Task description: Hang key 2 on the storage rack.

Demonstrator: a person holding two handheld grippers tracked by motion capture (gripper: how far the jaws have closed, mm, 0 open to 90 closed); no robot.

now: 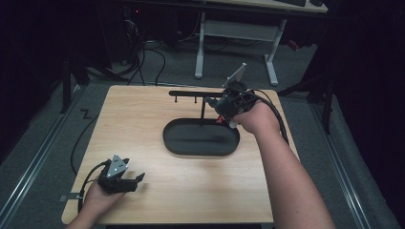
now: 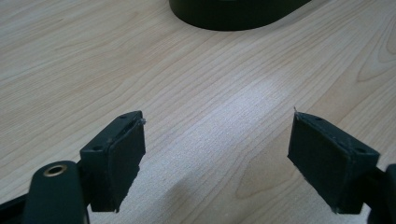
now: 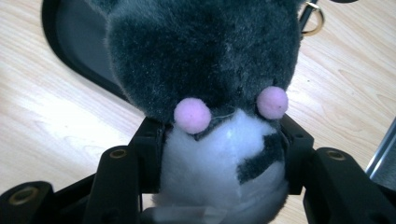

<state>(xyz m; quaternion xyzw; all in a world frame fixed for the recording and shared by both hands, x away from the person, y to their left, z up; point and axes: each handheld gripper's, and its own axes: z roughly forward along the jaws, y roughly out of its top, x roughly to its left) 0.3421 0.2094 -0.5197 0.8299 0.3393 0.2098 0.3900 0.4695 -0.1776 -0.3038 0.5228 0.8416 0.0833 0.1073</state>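
Note:
My right gripper [image 3: 219, 154] is shut on a small plush toy [image 3: 205, 60] with dark grey fur, a white belly and two pink pompoms; a gold ring [image 3: 313, 21] shows at its far end. In the high view that right gripper [image 1: 224, 107] hovers beside the black stand's [image 1: 191, 93] post, over the right end of the black oval tray [image 1: 200, 140]. My left gripper [image 1: 136, 180] rests low at the table's front left, open, with bare wood between its pads [image 2: 116, 158].
The wooden table [image 1: 143, 119] has bare surface between the tray and the left gripper. The stand's horizontal bar carries small hooks. Beyond the table's far edge stand a white desk frame [image 1: 200, 52] and cables on the floor.

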